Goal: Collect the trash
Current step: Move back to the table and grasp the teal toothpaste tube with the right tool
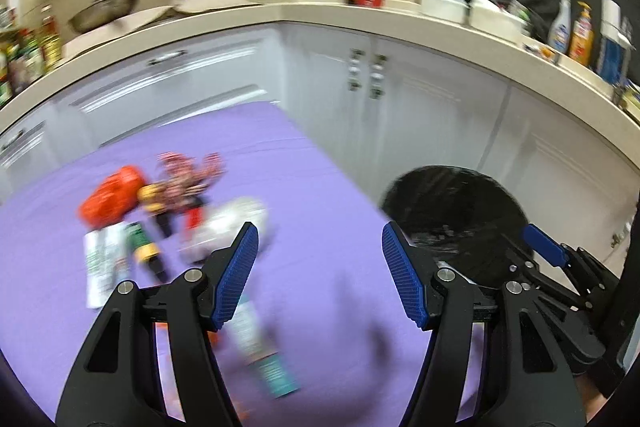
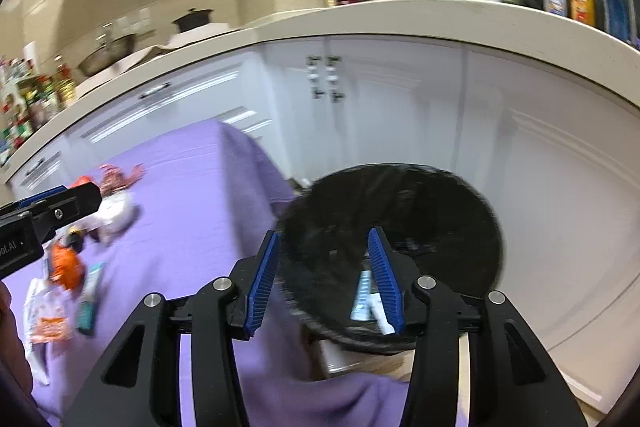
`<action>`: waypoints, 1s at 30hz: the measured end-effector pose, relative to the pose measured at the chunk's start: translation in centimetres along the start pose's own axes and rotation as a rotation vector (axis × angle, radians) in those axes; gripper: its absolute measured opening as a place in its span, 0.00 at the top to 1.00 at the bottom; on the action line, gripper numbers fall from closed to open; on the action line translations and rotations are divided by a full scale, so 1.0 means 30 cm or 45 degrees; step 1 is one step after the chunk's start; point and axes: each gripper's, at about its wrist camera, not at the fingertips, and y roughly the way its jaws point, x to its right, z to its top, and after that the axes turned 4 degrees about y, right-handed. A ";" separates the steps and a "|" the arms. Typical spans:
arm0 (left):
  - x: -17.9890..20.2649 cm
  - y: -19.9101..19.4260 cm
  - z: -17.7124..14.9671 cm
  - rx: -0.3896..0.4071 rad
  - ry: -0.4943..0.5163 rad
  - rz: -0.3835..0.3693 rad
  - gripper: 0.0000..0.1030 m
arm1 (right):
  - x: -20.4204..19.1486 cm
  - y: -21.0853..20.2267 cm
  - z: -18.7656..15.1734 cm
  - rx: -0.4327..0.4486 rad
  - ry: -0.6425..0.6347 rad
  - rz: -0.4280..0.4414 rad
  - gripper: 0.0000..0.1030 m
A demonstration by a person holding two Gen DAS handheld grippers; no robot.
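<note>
A: Purple cloth (image 1: 320, 187) covers the table, lower half of the left wrist view. Trash sits in a loose heap at left centre: an orange packet (image 1: 112, 197), a patterned wrapper (image 1: 188, 173), a crumpled white bag (image 1: 236, 219), a green-and-white tube (image 1: 264, 343) lower down. All blurred.

B: Bin?

A: Black-lined bin (image 2: 392, 227), centre of the right wrist view, just past the table's right edge. Something pale and boxy (image 2: 366, 293) lies inside, low in the opening.

B: Grippers?

A: Left gripper (image 1: 318, 275) has its jaws spread, nothing between them; purple cloth shows through the gap. Right gripper (image 2: 326, 277) has its jaws partly spread, framing the bin's mouth, nothing pinched. No pad touches anything.

B: So which step?

A: My reading: between pieces. Both tools are empty, the right one over the bin, the left one aimed between the heap and the bin. Most of the trash is on the table yet.

B: Next move?

A: Likely a reach to the heap at left. The white bag lies nearest the left fingers (image 1: 236, 275). It calls for coming down over one item only, jaws wide, then closing firmly; the soft packets crowd together and touch, so a neighbour could get dragged along.
</note>
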 end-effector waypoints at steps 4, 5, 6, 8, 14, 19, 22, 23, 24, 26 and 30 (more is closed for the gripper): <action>-0.144 -0.078 -0.048 0.015 -0.084 0.085 0.39 | -0.109 -0.016 -0.029 -0.015 -0.055 0.079 0.55; -0.170 -0.088 -0.056 0.017 -0.095 0.102 0.39 | -0.143 -0.017 -0.036 -0.020 -0.076 0.102 0.55; -0.196 -0.101 -0.067 0.019 -0.109 0.123 0.39 | -0.165 -0.017 -0.042 -0.024 -0.089 0.116 0.55; -0.262 -0.131 -0.096 0.020 -0.142 0.171 0.39 | -0.222 -0.019 -0.060 -0.036 -0.121 0.157 0.54; -0.432 -0.195 -0.186 -0.006 -0.243 0.291 0.39 | -0.357 -0.021 -0.102 -0.072 -0.201 0.246 0.53; -0.549 -0.231 -0.264 -0.033 -0.322 0.363 0.39 | -0.451 -0.014 -0.146 -0.105 -0.264 0.298 0.53; -0.590 -0.241 -0.303 -0.052 -0.352 0.388 0.39 | -0.489 -0.004 -0.173 -0.129 -0.295 0.309 0.53; -0.604 -0.244 -0.316 -0.060 -0.361 0.394 0.39 | -0.496 0.000 -0.179 -0.136 -0.301 0.310 0.53; -0.616 -0.245 -0.329 -0.068 -0.370 0.397 0.39 | -0.504 0.006 -0.187 -0.147 -0.307 0.312 0.53; -0.630 -0.243 -0.345 -0.080 -0.384 0.400 0.39 | -0.517 0.016 -0.200 -0.163 -0.320 0.311 0.53; -0.646 -0.242 -0.374 -0.096 -0.417 0.390 0.39 | -0.528 0.030 -0.212 -0.184 -0.341 0.301 0.53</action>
